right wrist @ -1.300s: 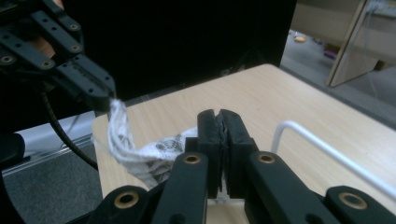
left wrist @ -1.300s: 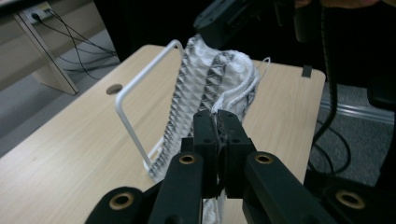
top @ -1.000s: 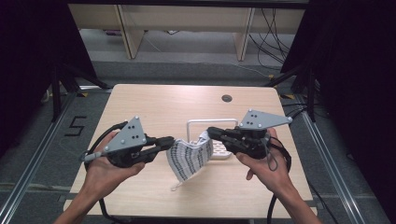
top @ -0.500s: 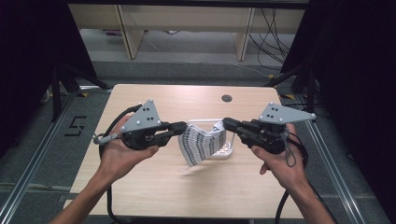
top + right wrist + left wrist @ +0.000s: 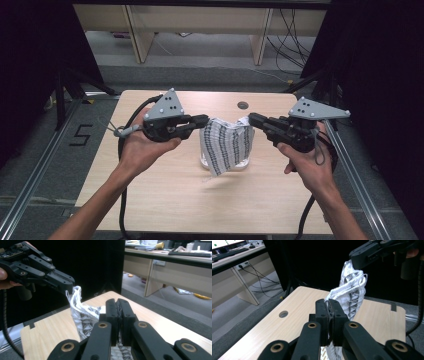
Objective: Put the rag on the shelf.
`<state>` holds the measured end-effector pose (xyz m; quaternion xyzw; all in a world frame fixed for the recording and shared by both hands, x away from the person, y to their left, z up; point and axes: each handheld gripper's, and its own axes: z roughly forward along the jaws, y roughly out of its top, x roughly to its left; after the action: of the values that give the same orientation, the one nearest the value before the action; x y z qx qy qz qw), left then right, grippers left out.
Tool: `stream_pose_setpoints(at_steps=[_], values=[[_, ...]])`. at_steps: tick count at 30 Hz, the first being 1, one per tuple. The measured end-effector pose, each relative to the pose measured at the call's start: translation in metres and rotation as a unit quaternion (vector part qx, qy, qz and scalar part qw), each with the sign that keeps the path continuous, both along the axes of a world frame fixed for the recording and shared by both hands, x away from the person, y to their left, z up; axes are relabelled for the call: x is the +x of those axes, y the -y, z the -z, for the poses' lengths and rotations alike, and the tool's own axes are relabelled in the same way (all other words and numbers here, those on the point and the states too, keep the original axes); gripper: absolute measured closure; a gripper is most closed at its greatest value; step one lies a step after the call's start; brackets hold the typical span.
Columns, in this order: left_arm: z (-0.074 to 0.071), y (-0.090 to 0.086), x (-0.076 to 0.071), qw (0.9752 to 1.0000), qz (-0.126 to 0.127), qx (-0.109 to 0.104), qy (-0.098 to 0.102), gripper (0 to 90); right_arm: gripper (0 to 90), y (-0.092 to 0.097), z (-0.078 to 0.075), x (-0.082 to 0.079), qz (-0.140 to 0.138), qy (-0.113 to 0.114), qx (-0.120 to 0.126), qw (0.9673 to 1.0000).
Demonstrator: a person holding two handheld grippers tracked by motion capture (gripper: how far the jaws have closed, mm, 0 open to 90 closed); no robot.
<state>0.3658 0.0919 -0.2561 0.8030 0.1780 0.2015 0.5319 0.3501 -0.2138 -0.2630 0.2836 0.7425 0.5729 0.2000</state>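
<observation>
A white cloth with a black woven pattern hangs above the table, stretched between my two grippers. My left gripper is shut on its top left corner, and the right gripper is shut on the top right corner. In the left gripper view the cloth rises from my shut left gripper to the right gripper at the upper right. The right gripper view has the cloth running from my shut right gripper up to the left gripper.
A low white tray-like frame lies on the wooden table under the hanging cloth. A round cable hole sits near the far edge. Metal rails run along both sides of the table, with desks and cables beyond.
Both grippers have moved up and toward the table's far side, carrying the cloth. The cloth has come up off the table and hangs more stretched between them.
</observation>
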Motion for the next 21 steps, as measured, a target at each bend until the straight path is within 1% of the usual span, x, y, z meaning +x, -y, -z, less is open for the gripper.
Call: stream_pose_setpoints(at_steps=[1,2,3,4,6,8,9,10,11,12,13,14,15,17,18,21], values=[[-0.001,0.001,0.002,1.0000,-0.002,0.000,0.001,86.9,88.3,0.000,0.000,0.001,0.004,-0.006,0.004,1.0000],[-0.002,0.001,0.006,1.0000,-0.007,0.000,0.001,86.9,88.3,0.001,0.000,0.003,0.002,-0.005,0.004,1.0000],[-0.003,0.002,0.009,1.0000,-0.009,0.000,0.001,86.9,88.3,0.001,0.000,0.005,0.009,-0.010,0.004,0.9999],[-0.004,0.002,0.011,0.9999,-0.012,-0.002,0.001,86.9,88.3,0.002,0.000,0.008,0.010,0.002,0.002,0.9999],[-0.006,0.004,0.017,0.9998,-0.018,-0.007,0.002,86.9,88.3,0.003,-0.001,0.011,0.013,-0.008,0.006,0.9999],[-0.009,0.006,0.024,0.9997,-0.024,-0.010,0.001,86.9,88.3,0.004,-0.002,0.014,0.018,-0.012,0.008,0.9997],[-0.009,0.008,0.027,0.9996,-0.027,-0.011,-0.001,86.9,88.3,0.004,-0.002,0.017,0.018,-0.009,0.008,0.9998],[-0.010,0.009,0.029,0.9996,-0.028,-0.011,-0.001,86.9,88.3,0.005,-0.001,0.021,0.026,-0.002,0.005,0.9996],[-0.011,0.011,0.032,0.9994,-0.032,-0.012,-0.002,86.9,88.3,0.005,-0.001,0.021,0.027,-0.016,0.005,0.9995],[-0.012,0.012,0.034,0.9994,-0.033,-0.010,0.000,86.9,88.3,0.004,-0.001,0.024,0.027,-0.018,0.006,0.9995],[-0.013,0.013,0.036,0.9993,-0.034,-0.012,0.000,86.9,88.3,0.004,-0.002,0.027,0.028,-0.020,0.001,0.9994],[-0.014,0.015,0.039,0.9992,-0.037,-0.018,-0.003,86.9,88.3,0.004,-0.002,0.030,0.025,-0.012,0.002,0.9996],[-0.016,0.016,0.042,0.9990,-0.038,-0.021,-0.002,86.9,88.3,0.004,-0.004,0.032,0.032,-0.011,-0.002,0.9994],[-0.019,0.018,0.048,0.9987,-0.044,-0.025,0.000,86.9,88.2,0.003,-0.006,0.036,0.035,-0.015,0.002,0.9993],[-0.020,0.020,0.051,0.9985,-0.046,-0.030,-0.004,86.9,88.3,0.003,-0.008,0.038,0.038,-0.016,0.004,0.9991],[-0.022,0.022,0.060,0.9977,-0.055,-0.039,-0.006,86.9,88.3,0.004,-0.011,0.047,0.042,-0.010,0.005,0.9991]])
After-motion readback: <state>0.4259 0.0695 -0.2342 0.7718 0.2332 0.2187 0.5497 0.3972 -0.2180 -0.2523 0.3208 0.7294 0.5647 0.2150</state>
